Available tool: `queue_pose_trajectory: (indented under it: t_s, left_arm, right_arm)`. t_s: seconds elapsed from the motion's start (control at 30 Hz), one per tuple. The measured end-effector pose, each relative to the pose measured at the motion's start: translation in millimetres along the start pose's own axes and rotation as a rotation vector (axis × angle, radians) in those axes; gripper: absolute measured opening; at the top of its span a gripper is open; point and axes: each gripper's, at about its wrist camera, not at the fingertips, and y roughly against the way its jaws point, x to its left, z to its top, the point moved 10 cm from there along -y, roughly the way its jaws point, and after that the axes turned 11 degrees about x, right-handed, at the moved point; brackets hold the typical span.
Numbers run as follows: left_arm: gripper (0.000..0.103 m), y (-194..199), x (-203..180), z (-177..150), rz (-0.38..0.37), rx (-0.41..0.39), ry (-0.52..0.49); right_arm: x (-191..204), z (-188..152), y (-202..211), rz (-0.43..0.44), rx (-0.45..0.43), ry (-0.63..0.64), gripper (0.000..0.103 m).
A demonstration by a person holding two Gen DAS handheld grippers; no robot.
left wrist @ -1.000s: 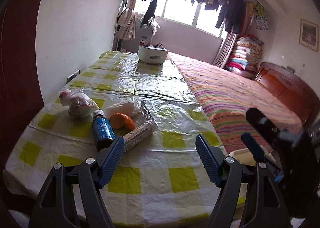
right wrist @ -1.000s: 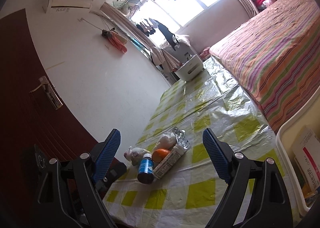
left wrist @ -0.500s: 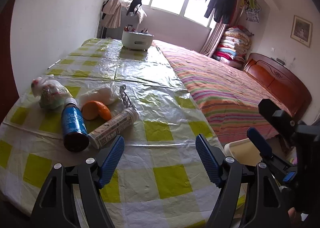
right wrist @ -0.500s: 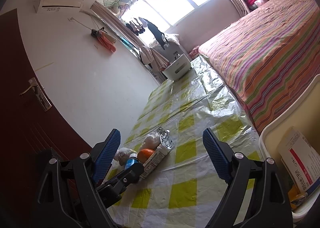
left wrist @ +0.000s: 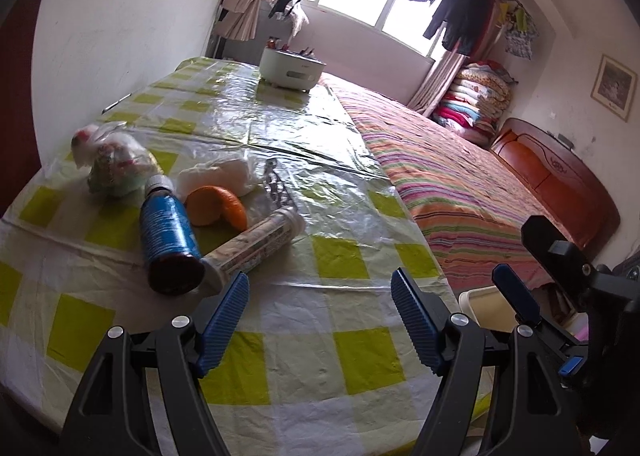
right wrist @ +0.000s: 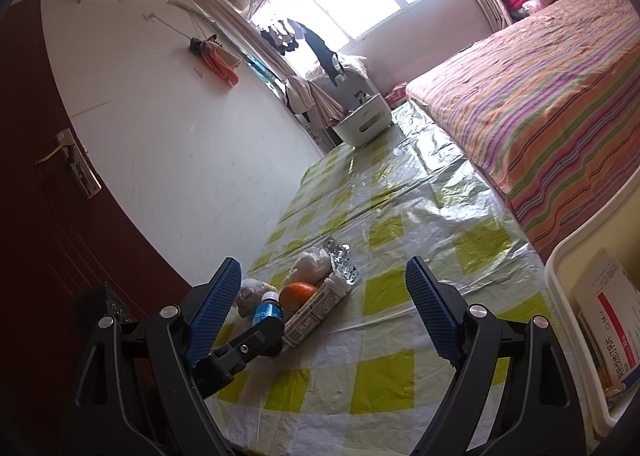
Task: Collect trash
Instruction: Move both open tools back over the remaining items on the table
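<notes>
Trash lies in a cluster on the yellow-checked tablecloth [left wrist: 340, 360]: a blue bottle [left wrist: 170, 234] on its side, a paper tube [left wrist: 256, 246], an orange peel [left wrist: 218, 210], a white tissue wad [left wrist: 224, 176], a foil blister pack [left wrist: 276, 186] and a knotted plastic bag [left wrist: 110, 162]. My left gripper [left wrist: 318, 320] is open and empty, just right of and nearer than the tube. My right gripper [right wrist: 324, 320] is open and empty, above the table's near end; the cluster [right wrist: 304, 296] lies between its fingers in that view. A cream bin [right wrist: 580, 320] with a box in it stands to the right.
A white pot [left wrist: 292, 70] stands at the table's far end. A bed with a striped cover [left wrist: 460, 184] runs along the table's right side. A white wall and a dark red door [right wrist: 44, 216] are on the left.
My left gripper has moved closer to the trash cluster, which looks larger and nearer. The right gripper has shifted slightly; the bin shows more at its right. Both stay open.
</notes>
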Motion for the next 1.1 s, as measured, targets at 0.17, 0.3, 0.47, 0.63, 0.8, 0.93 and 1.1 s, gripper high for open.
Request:
queue_pose_trajectory:
  t_s: [0.17, 0.3, 0.47, 0.63, 0.8, 0.93, 1.1]
  left_arm:
    - [0.072, 4.3, 11.5, -0.1, 0.012, -0.007, 0.024]
    - [0.072, 6.1, 15.9, -0.9, 0.016, -0.008, 0.03]
    - [0.072, 7.0, 13.9, -3.2, 0.027, -0.01, 0.005]
    - [0.072, 7.2, 17.6, -3.7, 0.022, -0.01, 0.007]
    - [0.072, 6.9, 24.3, 4.4, 0.033, -0.021, 0.0]
    - [0.072, 12.6, 27.2, 30.1, 0.023, -0.057, 0.0]
    - [0.072, 30.3, 14.0, 86.6, 0.018, -0.134, -0.065]
  right_arm:
    - [3.8, -2.0, -2.4, 0.001, 0.01, 0.012, 0.083]
    - [4.6, -3.0, -4.3, -0.001, 0.013, 0.013, 0.083]
    - [5.7, -3.4, -3.4, -0.01, 0.011, 0.021, 0.083]
    - [5.6, -4.8, -5.2, -0.015, 0.019, 0.023, 0.083]
    - [5.3, -5.3, -6.6, -0.023, 0.022, 0.027, 0.083]
    - [2.2, -3.8, -6.0, -0.034, 0.018, 0.023, 0.083]
    - [-1.3, -2.2, -4.9, -0.055, 0.01, 0.025, 0.083]
